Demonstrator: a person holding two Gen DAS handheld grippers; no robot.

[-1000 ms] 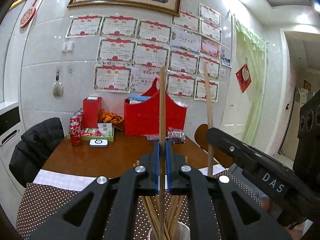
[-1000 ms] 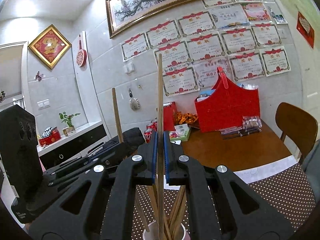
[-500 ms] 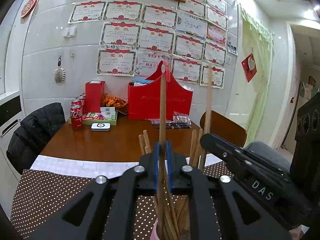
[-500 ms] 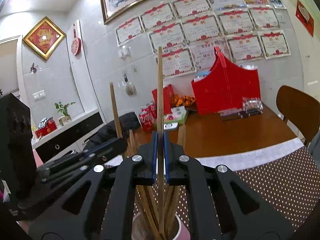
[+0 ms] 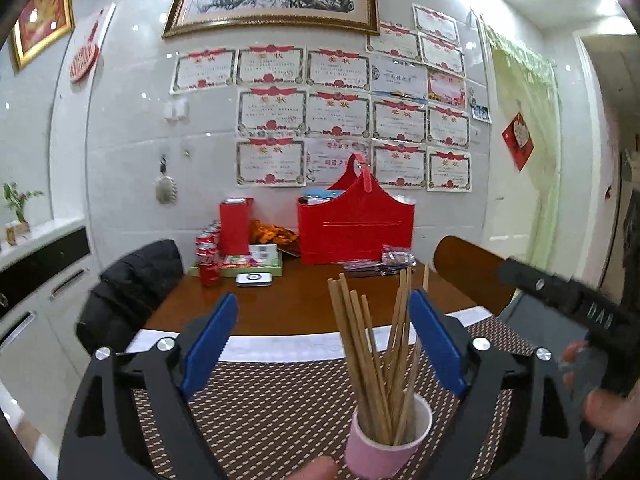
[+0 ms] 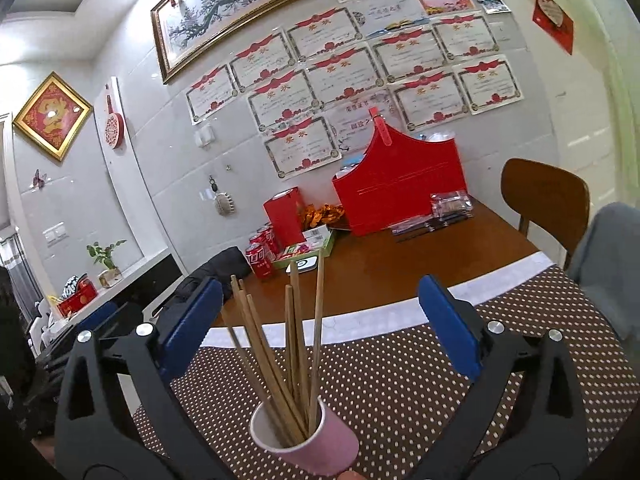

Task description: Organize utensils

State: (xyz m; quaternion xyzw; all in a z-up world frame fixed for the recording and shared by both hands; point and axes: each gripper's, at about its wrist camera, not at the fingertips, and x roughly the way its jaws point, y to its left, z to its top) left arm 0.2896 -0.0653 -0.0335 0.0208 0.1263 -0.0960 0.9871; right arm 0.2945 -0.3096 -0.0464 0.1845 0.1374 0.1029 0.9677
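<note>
Item: release and withdrawal, chopsticks into cup.

1. Table (image 5: pixel 280 304): brown wood, centre of both views; dotted mat (image 6: pixel 400 380) across the lower part. You work over the mat only.

2. Left gripper (image 5: pixel 324 344): fills the lower left-wrist frame. Its jaws have just been opening and now stand spread wide. The chopsticks rise between the blue pads, nearer the right-hand pad; whether one touches it cannot be told. It pinches nothing.

3. Right gripper (image 6: pixel 320 328): lower right-wrist frame. Its jaws have likewise just been opening and stand fully spread, with the sticks between them and nearer the left-hand pad, apparently clear of both. It holds nothing.

4. Cup (image 6: pixel 316 448): pink, upright on the mat, bottom centre of both views.

5. Chopsticks (image 6: pixel 296 352): a fanned bundle standing in the cup, tops leaning outward.

Handling note: the drop looks done. You should draw each gripper straight back, jaws kept wide, so no pad catches a leaning stick and tips the light cup.
</note>
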